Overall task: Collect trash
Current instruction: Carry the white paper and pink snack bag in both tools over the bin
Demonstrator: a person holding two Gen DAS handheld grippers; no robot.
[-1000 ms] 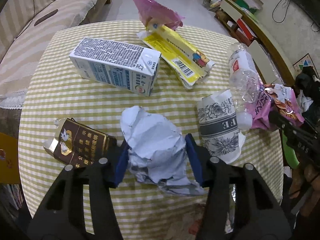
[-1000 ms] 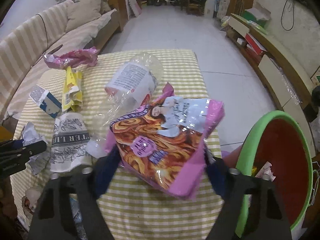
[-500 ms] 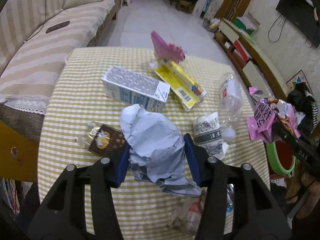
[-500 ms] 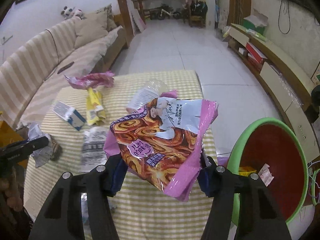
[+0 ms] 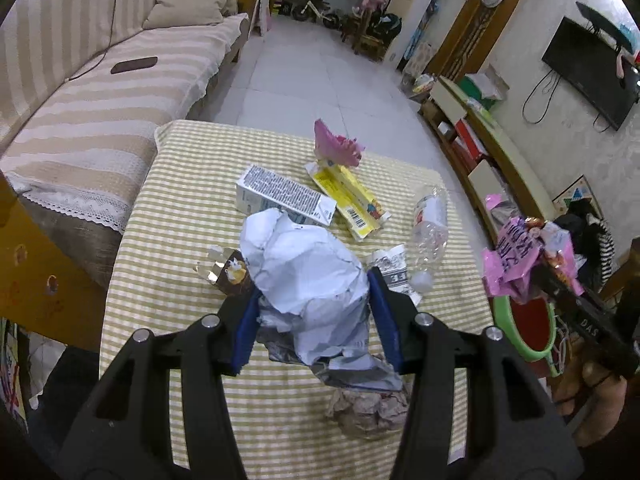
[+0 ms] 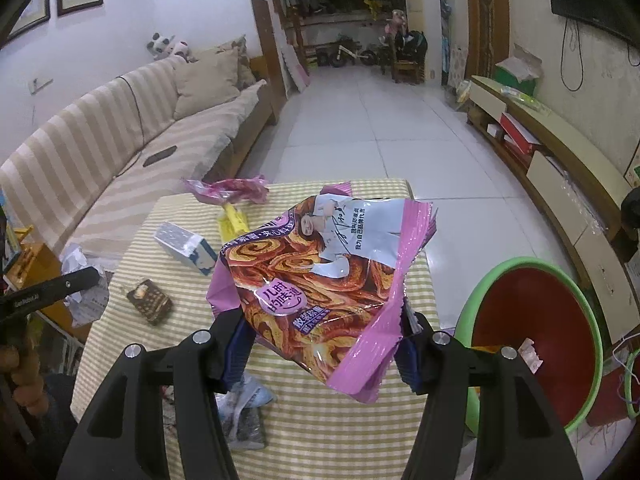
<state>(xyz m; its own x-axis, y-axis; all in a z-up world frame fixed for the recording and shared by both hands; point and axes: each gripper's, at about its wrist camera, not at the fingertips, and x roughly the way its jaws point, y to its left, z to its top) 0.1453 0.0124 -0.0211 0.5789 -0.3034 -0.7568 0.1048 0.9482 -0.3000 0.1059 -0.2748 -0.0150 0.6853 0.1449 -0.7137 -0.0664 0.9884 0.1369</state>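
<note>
- Pink and shiny, the snack bag [image 6: 320, 280] is squeezed between the blue pads of the right gripper [image 6: 324, 348]; its jaws have just been closing on it
- Its long side tilts up and away, with the open torn end at the top, and it hangs in the air above the table [image 6: 320, 432], beside the red bin [image 6: 532, 336] with a green rim
- Crumpled white paper [image 5: 308, 280], all wrinkles and folds, is pinched in the left gripper [image 5: 312, 320], lifted off the striped cloth
- Lying flat on the table are a milk carton [image 5: 280, 196], a yellow wrapper [image 5: 348, 196] and a clear squashed bottle [image 5: 430, 224]
</note>
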